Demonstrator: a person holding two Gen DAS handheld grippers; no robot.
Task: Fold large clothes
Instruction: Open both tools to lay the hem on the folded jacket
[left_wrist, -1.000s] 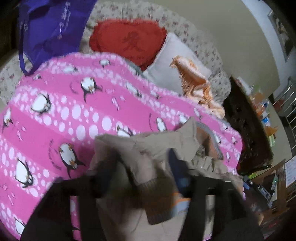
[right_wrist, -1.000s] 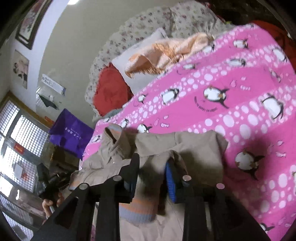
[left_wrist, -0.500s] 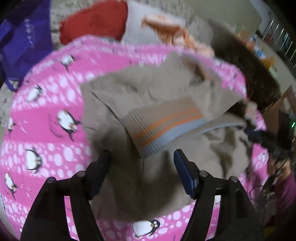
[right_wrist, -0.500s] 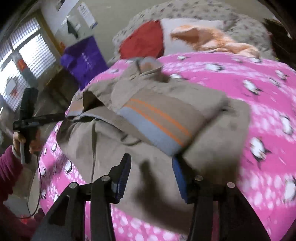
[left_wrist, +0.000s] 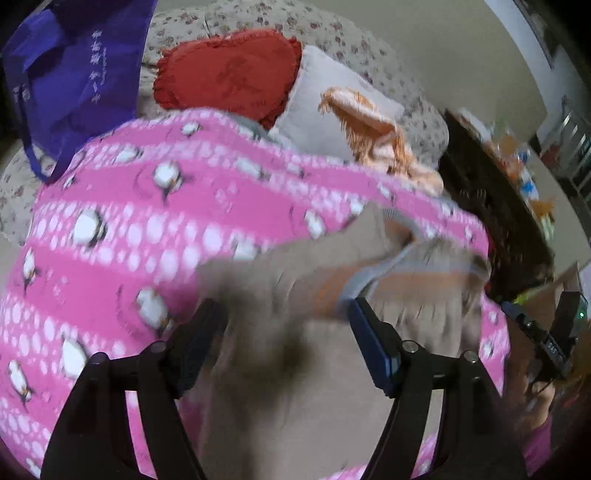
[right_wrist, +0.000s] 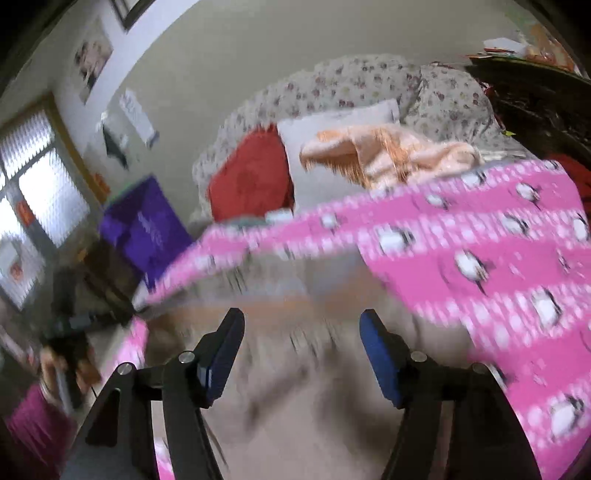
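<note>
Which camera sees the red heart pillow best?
The left wrist view: the red heart pillow shows its whole frilly heart shape. In the right wrist view, it's smaller, blurrier, and partly hidden by the white pillow.

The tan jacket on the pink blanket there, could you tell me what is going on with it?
A person is folding the tan jacket on the pink penguin blanket with two grippers. The left hand-held gripper and right hand-held gripper both hang open over the jacket, gripping nothing. Its striped hem lies across the top. The pictures are blurred, so finer fold details cannot be told.
</note>
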